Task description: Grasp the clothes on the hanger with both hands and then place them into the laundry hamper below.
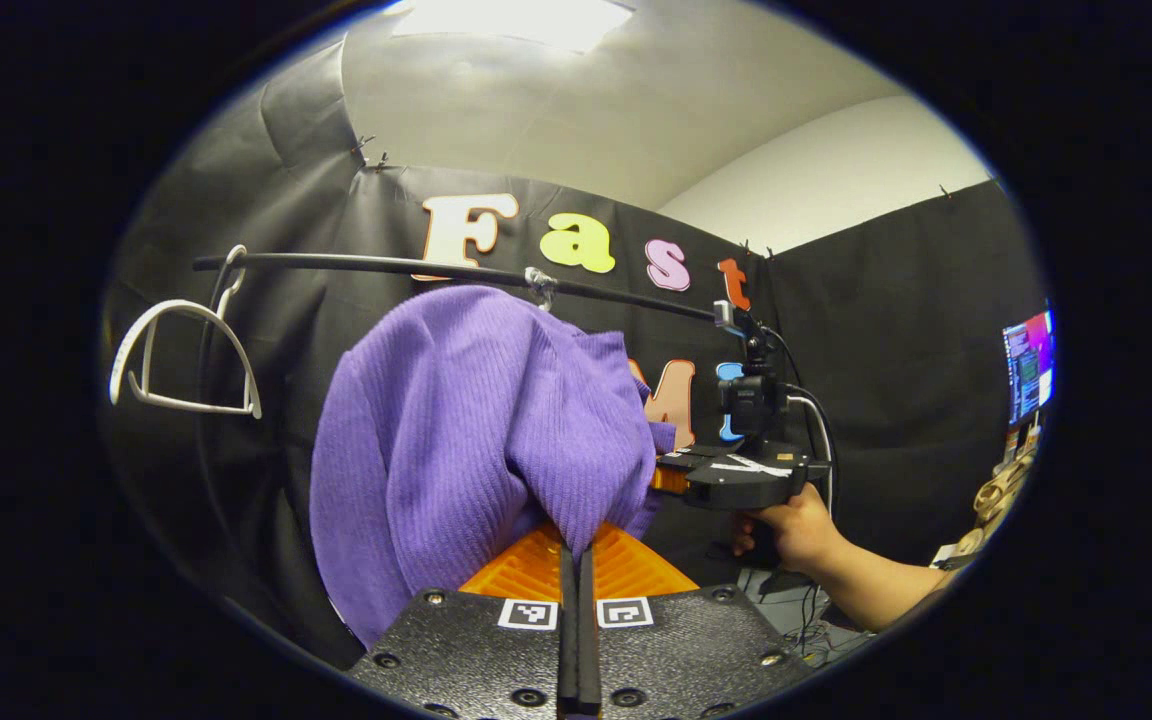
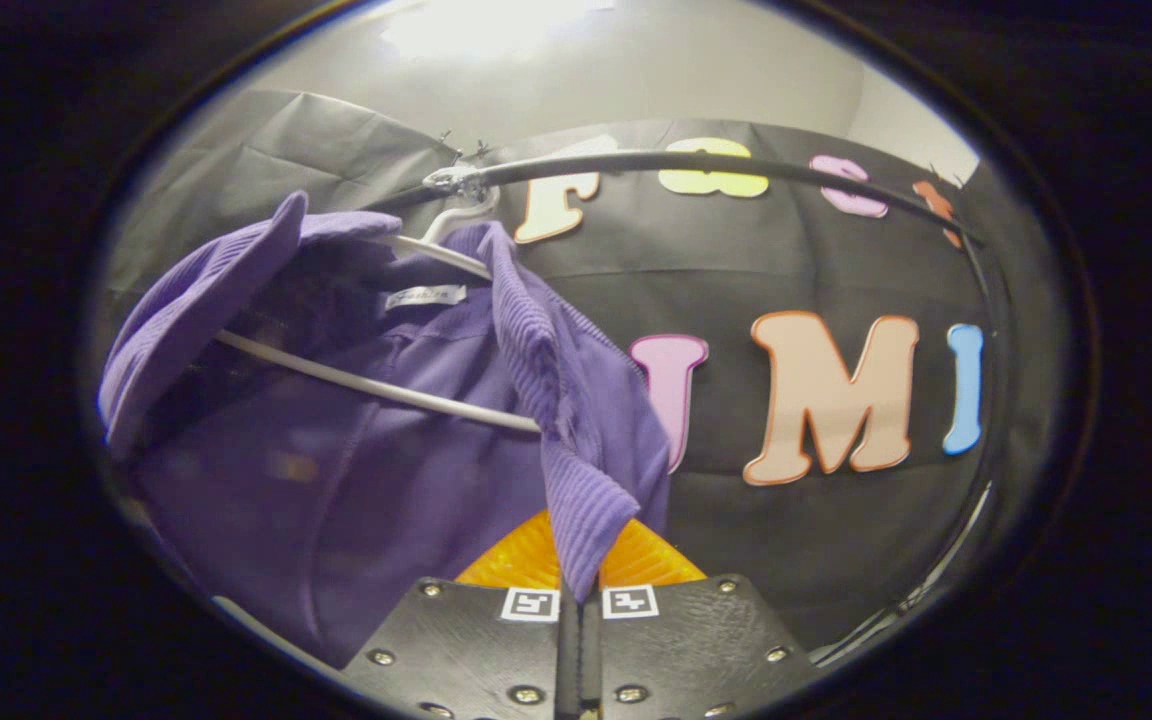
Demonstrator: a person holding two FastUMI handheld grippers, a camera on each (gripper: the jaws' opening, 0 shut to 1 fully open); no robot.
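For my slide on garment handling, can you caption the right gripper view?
Right tool shut on a purple ribbed garment, which hangs on a white hanger from the rail.

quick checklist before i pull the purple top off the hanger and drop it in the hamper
1. Left gripper shut on the purple top: ok.
2. Right gripper shut on the top's edge: ok.
3. Top free of its hanger: not ok, the hanger bar runs inside it.
4. Hanger hooked on the rail: ok.
5. Spare hanger apart from the top: ok.
6. Hamper below: cannot tell.
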